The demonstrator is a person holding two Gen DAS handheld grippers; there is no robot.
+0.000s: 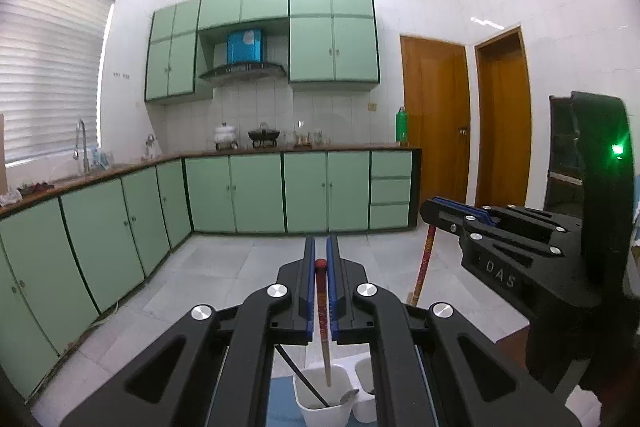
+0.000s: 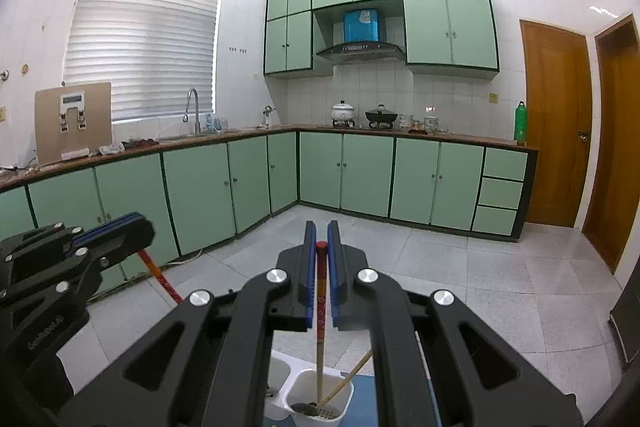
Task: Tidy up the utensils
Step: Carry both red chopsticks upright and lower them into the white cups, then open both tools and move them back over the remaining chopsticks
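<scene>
My left gripper [image 1: 321,241] is shut on a red-handled chopstick [image 1: 322,307], which hangs down between the blue pads. Its pale lower end is over a white utensil holder [image 1: 320,415] that has a spoon [image 1: 348,395] in it. My right gripper [image 2: 321,225] is shut on a second red-handled chopstick [image 2: 321,299], whose lower end dips into a compartment of the utensil holder [image 2: 349,393]. A bare wooden chopstick [image 2: 352,375] leans in that same compartment. Each view shows the other gripper alongside: the right gripper [image 1: 430,209] and the left gripper [image 2: 144,225], each with its chopstick hanging below.
The holder stands on a blue mat [image 2: 364,399] close below both grippers. Beyond lies a tiled floor [image 2: 460,267], green base cabinets [image 2: 360,171] with a counter carrying pots, a sink tap [image 2: 194,107], and wooden doors [image 2: 556,123] at the right.
</scene>
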